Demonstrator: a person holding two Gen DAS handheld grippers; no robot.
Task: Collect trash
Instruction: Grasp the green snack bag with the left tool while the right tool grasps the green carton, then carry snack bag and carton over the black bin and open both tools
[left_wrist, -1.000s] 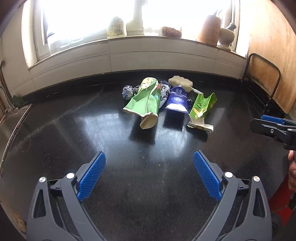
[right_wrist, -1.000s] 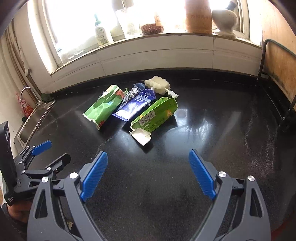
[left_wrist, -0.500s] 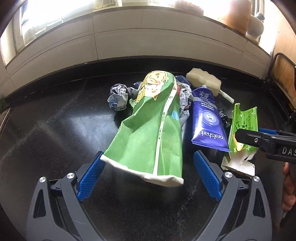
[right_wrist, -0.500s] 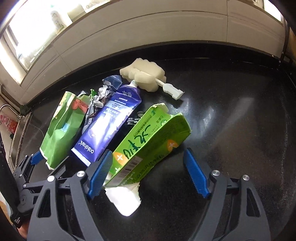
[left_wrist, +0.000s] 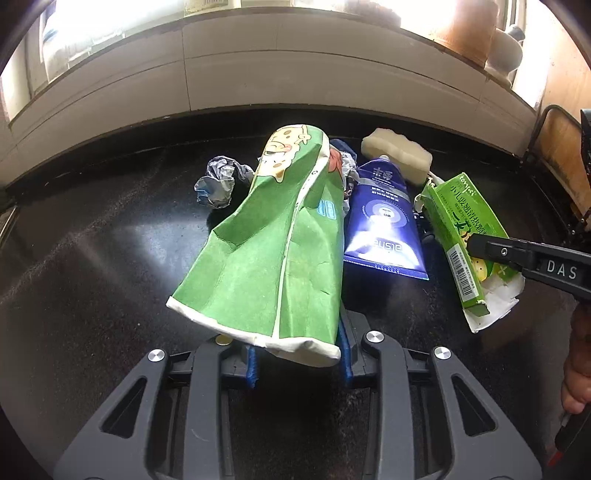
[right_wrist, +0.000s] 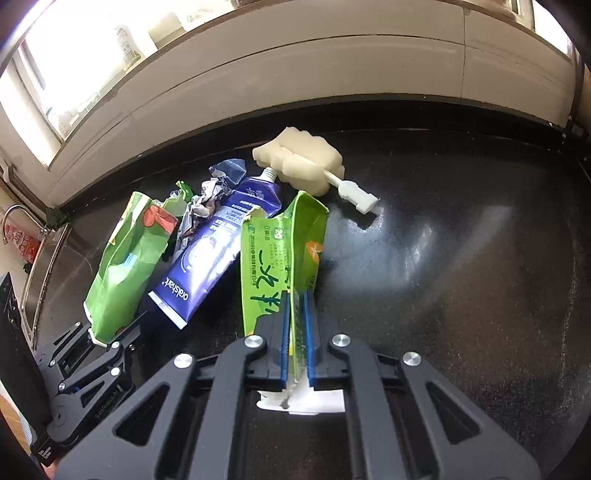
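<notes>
Trash lies in a heap on the black counter (left_wrist: 92, 258). My left gripper (left_wrist: 299, 350) is shut on the near end of a crumpled green paper bag (left_wrist: 273, 254) with a cartoon print. My right gripper (right_wrist: 297, 332) is shut on the near end of a flattened light-green carton (right_wrist: 280, 254), which also shows in the left wrist view (left_wrist: 461, 236). Between them lies a blue toothpaste tube (left_wrist: 384, 218), also in the right wrist view (right_wrist: 214, 258). Behind are a crumpled foil wrapper (left_wrist: 218, 181) and a white sponge brush (right_wrist: 303, 162).
A tiled wall and a window sill with bottles and a jar (left_wrist: 469, 29) run behind the heap. A sink (right_wrist: 40, 273) lies at the far left of the counter. A black wire rack (left_wrist: 550, 144) stands at the right.
Both grippers went from open around their items to shut on them: the left on the green bag, the right on the carton, which has swung to point away from the gripper.
</notes>
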